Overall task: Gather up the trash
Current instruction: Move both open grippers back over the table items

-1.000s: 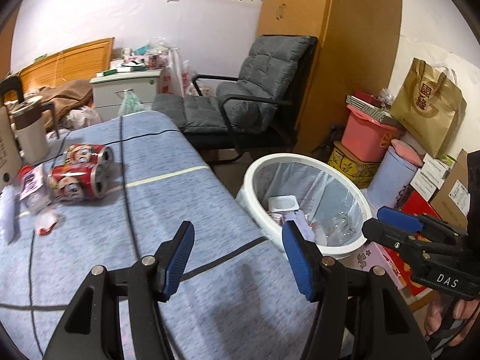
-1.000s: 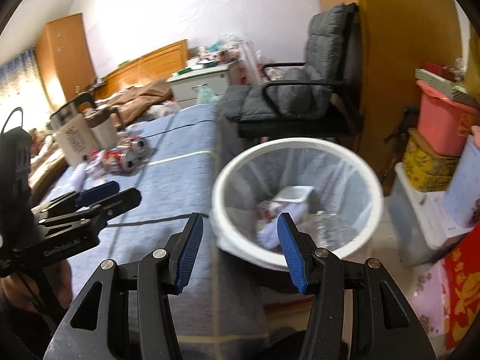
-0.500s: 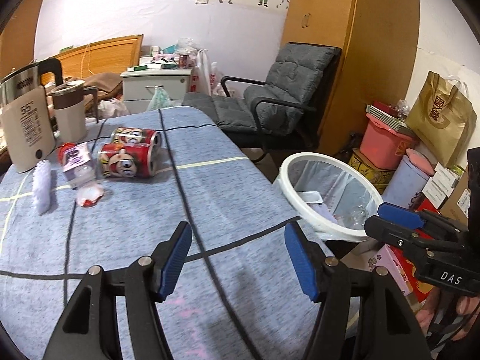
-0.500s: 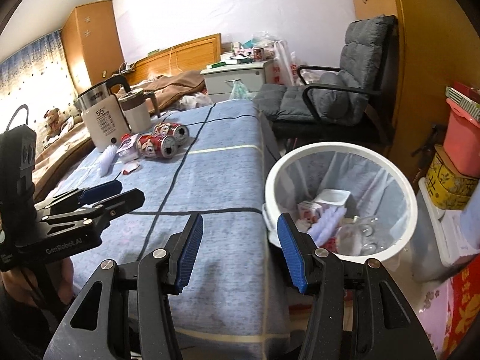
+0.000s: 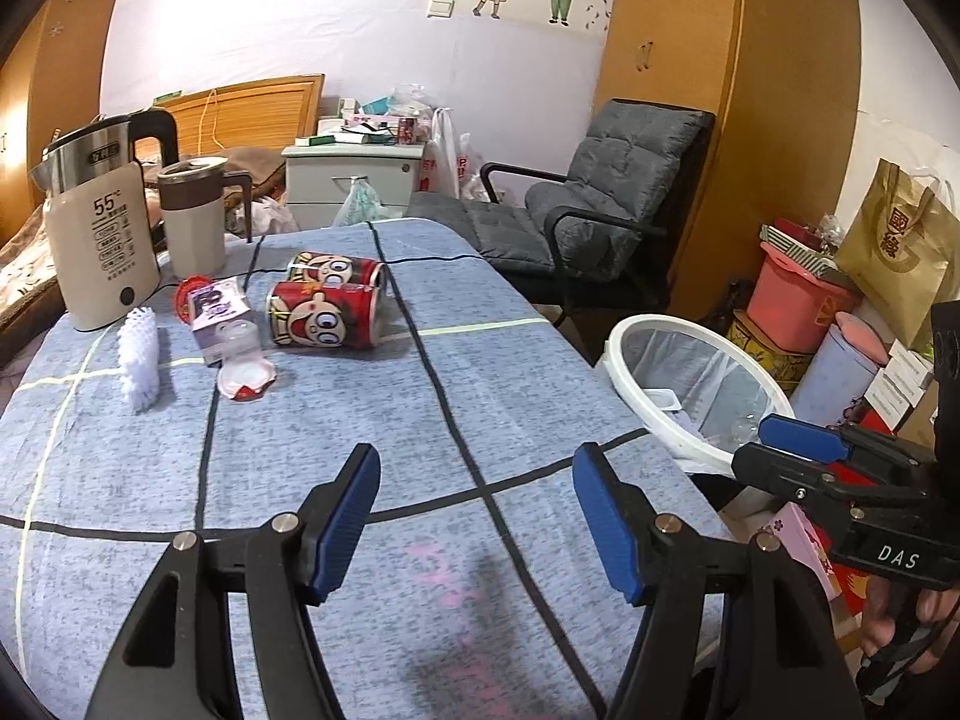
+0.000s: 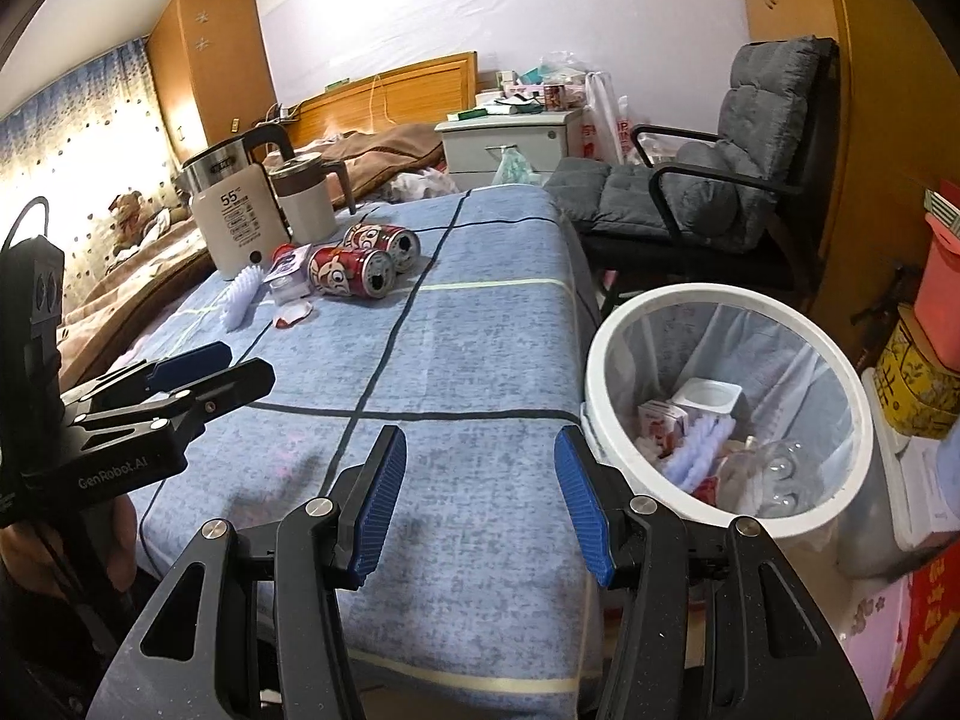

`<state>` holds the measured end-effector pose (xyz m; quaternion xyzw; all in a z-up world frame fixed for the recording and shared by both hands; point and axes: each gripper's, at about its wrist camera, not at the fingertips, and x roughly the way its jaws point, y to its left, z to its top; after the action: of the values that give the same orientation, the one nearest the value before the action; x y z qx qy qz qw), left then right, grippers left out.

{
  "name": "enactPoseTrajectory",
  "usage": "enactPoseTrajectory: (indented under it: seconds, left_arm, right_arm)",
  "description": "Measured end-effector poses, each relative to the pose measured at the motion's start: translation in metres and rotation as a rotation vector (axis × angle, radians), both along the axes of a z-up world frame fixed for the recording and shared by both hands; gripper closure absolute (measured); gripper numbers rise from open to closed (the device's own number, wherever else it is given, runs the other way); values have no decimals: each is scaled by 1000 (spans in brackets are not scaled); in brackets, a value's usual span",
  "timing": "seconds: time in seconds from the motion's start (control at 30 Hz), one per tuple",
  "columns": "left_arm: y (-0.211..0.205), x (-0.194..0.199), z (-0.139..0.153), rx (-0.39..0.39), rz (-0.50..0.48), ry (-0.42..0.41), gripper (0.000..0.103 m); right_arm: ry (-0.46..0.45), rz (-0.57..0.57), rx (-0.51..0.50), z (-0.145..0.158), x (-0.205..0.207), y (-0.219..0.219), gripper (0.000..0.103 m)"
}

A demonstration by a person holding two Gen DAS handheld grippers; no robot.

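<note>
Left wrist view
Left gripper (image 5: 477,516): jaws wide apart, nothing between them, over the near end of the counter (image 5: 336,420), which has a blue checked cloth.
Right gripper (image 5: 804,450): seen side-on at the right edge, beside the bin; from here I cannot tell how its jaws stand.
Cans: 2, red with a cartoon face, lying on their sides and touching; front can (image 5: 324,323), rear can (image 5: 336,270).
Small trash left of the cans: 1 purple carton (image 5: 219,315), 1 red-and-white foil lid (image 5: 246,379) just in front of it, 1 white foam net (image 5: 139,357) further left.
Jugs: 2 upright at the far left corner; kettle marked 55 (image 5: 96,240), cream mug-jug (image 5: 195,222).
Trash bin (image 5: 636,330): 1, white rim, clear liner, on the floor just past the counter's right edge; contents barely visible.

Right wrist view
Right gripper (image 6: 480,501): jaws spread, holding nothing, above the counter's near right corner.
Left gripper (image 6: 198,369): side-on at left, over the counter's left edge.
Cans: the same 2, open ends this way, far side of the counter, well apart from both grippers.
Trash bin (image 6: 606,336): holds 1 white plastic cup (image 6: 707,399), 1 small red-and-white carton (image 6: 660,423), 1 white foam net (image 6: 699,450), and crumpled clear plastic (image 6: 774,474).
</note>
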<state>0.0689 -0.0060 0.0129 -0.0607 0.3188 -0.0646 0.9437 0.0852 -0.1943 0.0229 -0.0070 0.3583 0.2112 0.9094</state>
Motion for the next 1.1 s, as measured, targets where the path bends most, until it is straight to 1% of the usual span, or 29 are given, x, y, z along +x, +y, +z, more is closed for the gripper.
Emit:
enactPoseTrajectory:
  seconds: [0.23, 0.53, 0.7, 1.1]
  left_arm:
    - [18, 1, -1, -3, 41, -2, 34]
    - [49, 3, -5, 12, 127, 6, 34]
    - [69, 5, -5, 11, 162, 12, 34]
    - [126, 20, -7, 25, 281, 18, 34]
  right_arm:
    - [7, 36, 5, -1, 8, 13, 50]
    - [20, 89, 2, -4, 26, 37, 50]
    - [24, 124, 8, -4, 40, 54, 50]
    - [11, 203, -5, -1, 77, 99, 50]
